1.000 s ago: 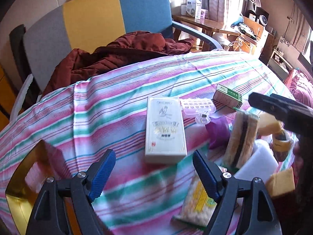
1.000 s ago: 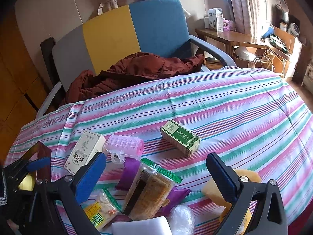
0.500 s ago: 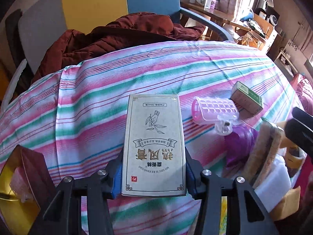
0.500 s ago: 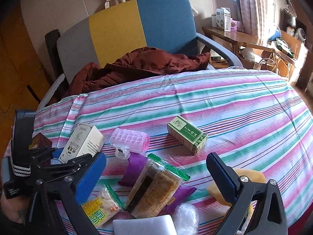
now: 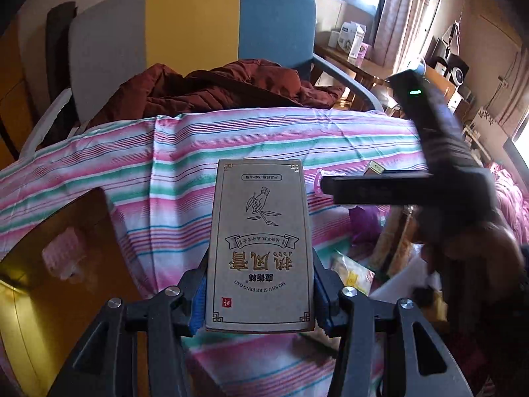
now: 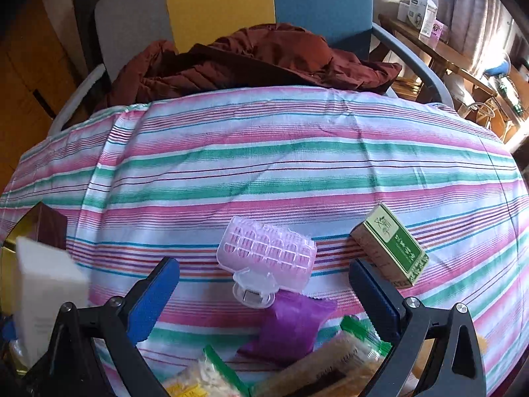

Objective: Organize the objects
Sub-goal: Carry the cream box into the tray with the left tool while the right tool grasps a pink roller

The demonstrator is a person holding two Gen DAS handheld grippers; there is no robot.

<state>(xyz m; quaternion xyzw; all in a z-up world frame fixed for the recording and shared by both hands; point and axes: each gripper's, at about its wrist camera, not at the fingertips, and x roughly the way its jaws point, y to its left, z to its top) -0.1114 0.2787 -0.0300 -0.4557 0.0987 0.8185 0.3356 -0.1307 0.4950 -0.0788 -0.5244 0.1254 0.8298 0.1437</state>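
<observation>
- left gripper clamped on the flat beige cardboard box with gold Chinese lettering; blue pads press both long sides near the box's lower end, box lifted off the cloth, print facing the camera upside down
- same beige box shows as a blurred pale slab at the left edge of the right wrist view
- right gripper jaws spread wide, nothing between the pads, hovering over the near part of the table
- pink, green and white striped tablecloth covers the table; far half of it bare
- pink plastic hair roller with a clear clip lies near the middle of the near edge, between the right gripper's fingers in view, not touched
- small green and tan carton lies right of the roller, apart from it, close to the right finger tip
- purple crumpled bag just below the roller, touching its clip
- clear snack packs with green seals at the near edge, partly under the gripper
- open gold-lined box with dark red wall at the left edge of the table
- dark red quilted jacket heaped on a grey, yellow and blue chair behind the far edge
- right gripper's black body crosses the right side of the left wrist view, person's hand holding it, blurred
</observation>
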